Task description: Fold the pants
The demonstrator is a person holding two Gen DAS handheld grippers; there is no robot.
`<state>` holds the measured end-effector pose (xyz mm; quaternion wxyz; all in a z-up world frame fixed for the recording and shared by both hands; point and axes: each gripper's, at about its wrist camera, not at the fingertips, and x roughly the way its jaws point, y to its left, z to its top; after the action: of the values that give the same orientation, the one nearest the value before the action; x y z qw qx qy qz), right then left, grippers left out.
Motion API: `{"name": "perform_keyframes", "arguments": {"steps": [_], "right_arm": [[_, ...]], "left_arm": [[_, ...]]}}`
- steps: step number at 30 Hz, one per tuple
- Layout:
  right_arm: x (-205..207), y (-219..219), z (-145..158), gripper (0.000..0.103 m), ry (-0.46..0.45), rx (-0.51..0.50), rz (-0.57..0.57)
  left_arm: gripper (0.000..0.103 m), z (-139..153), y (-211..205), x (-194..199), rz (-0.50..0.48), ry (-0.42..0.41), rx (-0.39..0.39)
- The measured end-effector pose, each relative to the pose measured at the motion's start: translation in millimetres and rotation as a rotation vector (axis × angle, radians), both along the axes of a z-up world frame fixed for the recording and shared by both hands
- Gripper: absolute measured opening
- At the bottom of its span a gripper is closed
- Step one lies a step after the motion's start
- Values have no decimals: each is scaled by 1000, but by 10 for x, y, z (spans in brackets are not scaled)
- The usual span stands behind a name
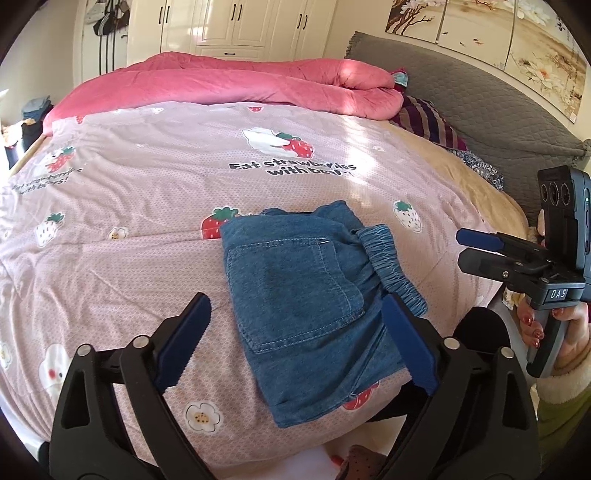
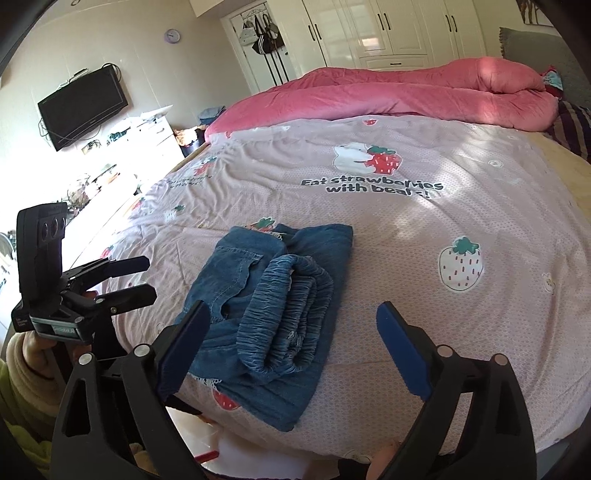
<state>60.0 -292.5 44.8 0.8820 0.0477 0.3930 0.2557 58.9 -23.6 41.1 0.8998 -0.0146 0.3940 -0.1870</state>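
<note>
Bedroom scene, bed (image 1: 147, 177) with a pink strawberry-print cover filling both views. Pants (image 1: 306, 295), blue denim, lie near the front edge of the bed, already folded into a compact bundle with the elastic waistband (image 2: 291, 314) bunched on top.

Left gripper (image 1: 295, 339): jaws spread wide, gripping nothing, hovering just over the bundle. Right gripper (image 2: 291, 347): jaws also wide apart, empty, held off the near edge of the bundle.

Judgement: fold looks about finished; what's left is tidying. To do it well, press the waistband flat and square the edges, pinch only the top layer, don't drag the bundle off the bed edge.

Left wrist view shows the back pocket (image 1: 295, 291) and the flat folded side, plus the headboard (image 1: 480, 96) and wall art. Right wrist view shows the stacked waistband loops and frayed hems, plus a wall TV (image 2: 83, 105) and a clock (image 2: 172, 36). Pink quilt (image 1: 229, 85) sits well behind the pants.
</note>
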Motion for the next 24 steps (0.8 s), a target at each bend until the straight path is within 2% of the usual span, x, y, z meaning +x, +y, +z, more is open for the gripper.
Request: {"name": "perform_keyframes", "arguments": {"steps": [3, 24], "right_arm": [[-1, -20, -1, 94, 0, -2, -12], [136, 106, -252, 97, 58, -17, -9]], "left_arm": [[93, -7, -12, 18, 0, 4, 2], [93, -320, -10, 172, 25, 80, 17]]}}
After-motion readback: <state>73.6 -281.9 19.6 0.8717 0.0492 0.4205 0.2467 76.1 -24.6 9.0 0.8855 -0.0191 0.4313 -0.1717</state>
